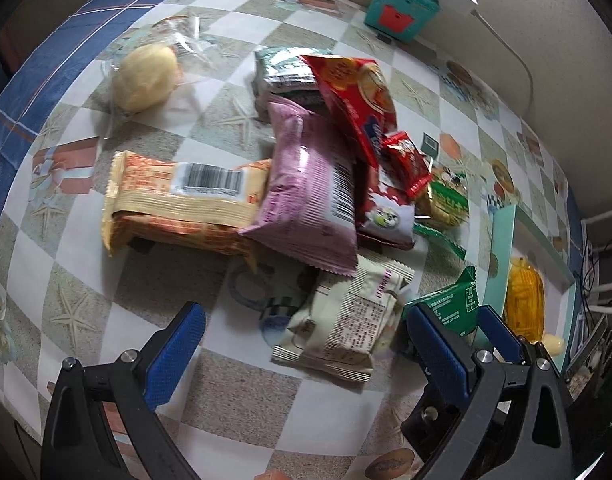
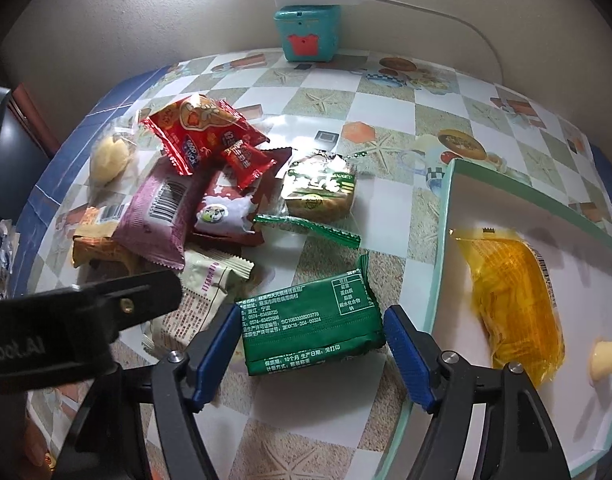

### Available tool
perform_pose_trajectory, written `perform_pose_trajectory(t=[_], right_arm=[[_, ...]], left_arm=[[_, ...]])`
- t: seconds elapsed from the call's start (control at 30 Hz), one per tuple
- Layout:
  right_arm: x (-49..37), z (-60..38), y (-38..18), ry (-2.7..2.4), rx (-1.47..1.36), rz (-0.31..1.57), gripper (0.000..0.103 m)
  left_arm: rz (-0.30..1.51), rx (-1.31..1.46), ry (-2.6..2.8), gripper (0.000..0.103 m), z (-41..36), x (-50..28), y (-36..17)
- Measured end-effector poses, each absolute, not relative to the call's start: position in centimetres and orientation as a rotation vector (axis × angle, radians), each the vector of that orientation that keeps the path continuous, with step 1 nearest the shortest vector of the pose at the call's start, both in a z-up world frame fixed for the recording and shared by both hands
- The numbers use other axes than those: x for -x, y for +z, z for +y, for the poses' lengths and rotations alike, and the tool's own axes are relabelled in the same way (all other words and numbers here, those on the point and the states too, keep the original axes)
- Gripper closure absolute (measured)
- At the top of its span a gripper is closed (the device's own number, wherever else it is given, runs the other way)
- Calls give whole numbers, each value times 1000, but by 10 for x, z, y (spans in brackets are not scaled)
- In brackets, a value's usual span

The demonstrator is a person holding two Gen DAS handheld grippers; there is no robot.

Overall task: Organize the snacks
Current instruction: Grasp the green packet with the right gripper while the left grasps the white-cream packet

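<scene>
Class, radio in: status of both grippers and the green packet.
Right gripper astride green packet, not clamped. Left gripper open over cream packet. Box alongside, unobstructed.

Checkered table – snack packets, green packet, teal-rimmed box.

Green pack: "SC10833028203778", "0574-63459725", "10个月". Red pack: "GOOD LUCK". Black arm: "obot.AI", upside down. Cream pack: "TIERMI…" partly legible.

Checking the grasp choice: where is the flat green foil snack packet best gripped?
Grip the flat green foil snack packet across its two short crimped ends, coming from above; it lies flat on the table, already between the right tool's open pads.
</scene>
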State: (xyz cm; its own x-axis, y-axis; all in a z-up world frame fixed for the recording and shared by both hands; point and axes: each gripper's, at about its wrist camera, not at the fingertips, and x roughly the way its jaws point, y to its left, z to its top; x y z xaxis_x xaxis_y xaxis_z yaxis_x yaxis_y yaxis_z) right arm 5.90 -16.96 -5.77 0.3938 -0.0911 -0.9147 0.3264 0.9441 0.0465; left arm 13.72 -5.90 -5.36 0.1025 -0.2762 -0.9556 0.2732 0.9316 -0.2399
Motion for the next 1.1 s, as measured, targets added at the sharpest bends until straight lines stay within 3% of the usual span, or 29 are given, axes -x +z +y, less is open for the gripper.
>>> perform_pose_trajectory(t=[0.37, 0.5, 0.6, 0.63, 0.67, 0.7, 1.1], right_arm=[[-41, -167, -55, -285, -224, 1168, 28], [-39, -168, -55, -290, -229, 1170, 28], [-39, -166, -55, -290, -223, 1171, 28], [-39, -166, -55, -290, -223, 1171, 27], [-39, -166, -55, -287, -222, 1171, 27], [-39, -166, -55, -286, -221, 1171, 27], [-38, -162, -56, -266, -220, 1169, 22]], left_arm=[[1409, -68, -443, 4, -91, -129, -67], [1407, -95, -449, 19, -102, -129, -72], [1403, -125, -442, 24, -108, -128, -75], [1397, -140, -441, 28, -109, -128, -75], [1389, -150, -441, 39, -113, -128, -76], [1382, -152, -445, 41, -111, -126, -75], [1405, -87, -460, 41, -92, -124, -75]])
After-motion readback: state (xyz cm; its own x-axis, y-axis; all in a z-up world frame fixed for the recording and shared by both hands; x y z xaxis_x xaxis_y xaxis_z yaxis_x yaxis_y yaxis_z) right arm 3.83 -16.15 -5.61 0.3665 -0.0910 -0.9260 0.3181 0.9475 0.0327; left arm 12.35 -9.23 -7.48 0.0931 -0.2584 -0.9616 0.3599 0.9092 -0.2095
